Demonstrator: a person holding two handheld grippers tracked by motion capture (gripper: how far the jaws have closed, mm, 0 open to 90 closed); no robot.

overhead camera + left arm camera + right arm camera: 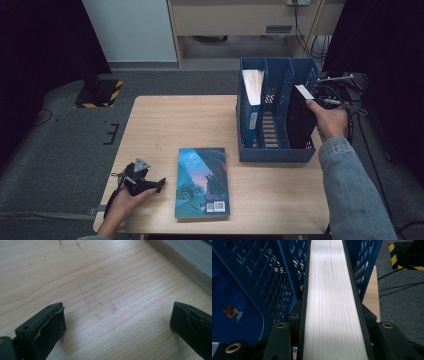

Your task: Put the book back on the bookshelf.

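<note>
A blue three-slot file rack [277,152] stands at the table's back right. My right gripper [322,97] is shut on a black-covered book [300,122] that stands upright in the rack's right slot. In the right gripper view the jaws [332,322] clamp both covers, with the white page edge [332,290] running away between blue lattice walls [262,277]. A blue-spined book [252,100] stands in the left slot. A teal paperback [202,182] lies flat near the front edge. My left gripper [152,186] rests open on the table left of it, with bare wood between its jaws [117,325].
The wooden table [165,120] has free room at its left and back. The paperback's page edge [190,257] passes the upper right of the left gripper view. A yellow-and-black striped base [100,92] sits on the grey floor beyond the table. Cables hang right of the rack.
</note>
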